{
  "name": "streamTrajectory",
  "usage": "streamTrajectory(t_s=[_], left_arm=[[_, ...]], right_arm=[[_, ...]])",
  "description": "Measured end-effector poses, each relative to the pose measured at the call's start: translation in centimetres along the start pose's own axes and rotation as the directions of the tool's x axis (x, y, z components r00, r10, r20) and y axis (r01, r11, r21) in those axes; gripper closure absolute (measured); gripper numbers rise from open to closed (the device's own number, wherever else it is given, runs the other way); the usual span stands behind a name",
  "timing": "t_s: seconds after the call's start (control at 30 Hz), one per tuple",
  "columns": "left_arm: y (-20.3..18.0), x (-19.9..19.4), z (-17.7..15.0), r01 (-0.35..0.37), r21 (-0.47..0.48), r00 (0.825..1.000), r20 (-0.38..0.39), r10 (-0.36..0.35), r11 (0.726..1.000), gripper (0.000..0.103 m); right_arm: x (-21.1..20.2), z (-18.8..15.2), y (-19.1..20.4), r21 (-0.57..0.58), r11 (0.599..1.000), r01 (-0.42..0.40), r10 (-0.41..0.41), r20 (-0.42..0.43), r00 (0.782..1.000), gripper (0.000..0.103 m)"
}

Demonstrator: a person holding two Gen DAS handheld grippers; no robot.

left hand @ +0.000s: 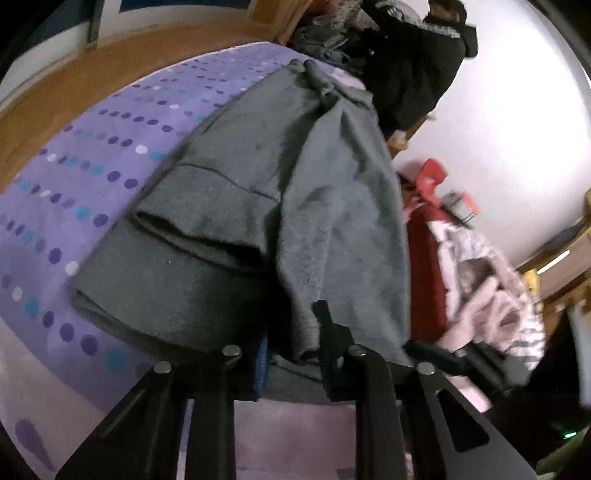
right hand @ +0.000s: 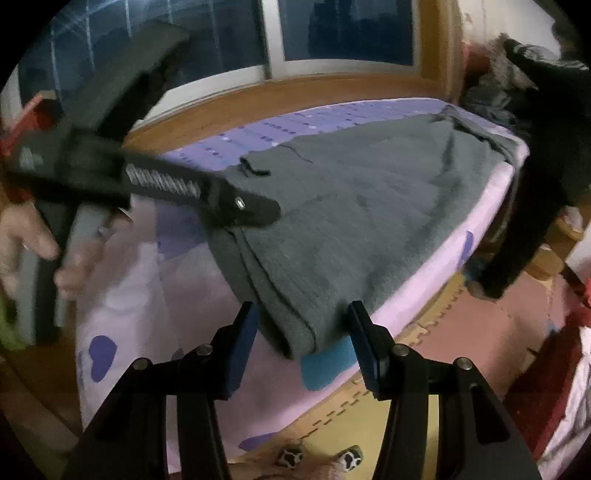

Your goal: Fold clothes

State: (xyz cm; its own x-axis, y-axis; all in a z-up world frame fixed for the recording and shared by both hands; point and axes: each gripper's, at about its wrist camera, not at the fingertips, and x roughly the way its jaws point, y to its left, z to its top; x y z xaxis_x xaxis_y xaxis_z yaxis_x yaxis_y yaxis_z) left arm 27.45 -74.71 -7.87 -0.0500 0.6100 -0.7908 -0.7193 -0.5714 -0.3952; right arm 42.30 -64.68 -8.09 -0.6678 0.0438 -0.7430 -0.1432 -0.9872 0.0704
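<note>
A: Garment? Location?

B: Grey sweatshirt [right hand: 369, 206] lies on the bed [right hand: 480, 206], spread over the purple dotted sheet [left hand: 92, 192]. One sleeve [left hand: 207, 225] is folded in across the body. Hem end sits at the near bed edge, with a corner hanging just over it.

A: Left gripper [left hand: 291, 354]?

B: Low over the hem end. Fingers spread, and a fold of the grey cloth sits between them, touching the right-hand finger. Not pinched as far as the left wrist view shows. From the right wrist view the same tool comes in from the left, blurred, with a hand [right hand: 33, 240] on its grip; its tip is on the sweatshirt edge.

A: Right gripper [right hand: 301, 339]?

B: Fingers spread wide, holding nothing. The hanging hem corner shows between them; I cannot tell whether it touches them.

A: Surroundings?

B: Window [right hand: 295, 33] behind the bed, dark clothes [right hand: 546, 147] at its far end, a striped pile [left hand: 491, 288] beside it, foam mats [right hand: 461, 332] on the floor.
</note>
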Motion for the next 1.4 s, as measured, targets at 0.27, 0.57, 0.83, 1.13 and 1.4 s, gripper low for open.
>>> streamTrajectory(t_s=[0.27,0.57,0.83,1.13,1.4], left_arm=[[0.7,1.0,-0.3,0.086,-0.056,0.996,0.004,-0.086,0.995,0.096],[0.9,2.0,-0.5,0.07,-0.053,0.997,-0.004,-0.071,0.996,0.095],[0.4,2.1,-0.7,0.048,-0.042,0.999,0.0,-0.048,0.998,0.095],[1.8,0.2,-1.1,0.14,-0.118,0.988,0.087,-0.13,0.983,0.098],[2.7,0.2,-1.1,0.17,-0.153,0.983,0.095,-0.157,0.973,0.098]], right_arm=[[0.4,-0.4,0.7,-0.019,0.997,0.077,-0.077,0.016,0.997,0.051],[0.7,-0.3,0.3,0.006,0.994,0.113,-0.113,0.003,0.994,0.051],[1.0,0.0,0.6,0.007,0.992,0.128,-0.128,0.01,0.992,0.051],[0.9,-0.4,0.5,0.023,0.99,0.138,-0.139,0.045,0.989,0.052],[0.7,-0.6,0.4,0.022,0.99,0.138,-0.139,0.052,0.989,0.052]])
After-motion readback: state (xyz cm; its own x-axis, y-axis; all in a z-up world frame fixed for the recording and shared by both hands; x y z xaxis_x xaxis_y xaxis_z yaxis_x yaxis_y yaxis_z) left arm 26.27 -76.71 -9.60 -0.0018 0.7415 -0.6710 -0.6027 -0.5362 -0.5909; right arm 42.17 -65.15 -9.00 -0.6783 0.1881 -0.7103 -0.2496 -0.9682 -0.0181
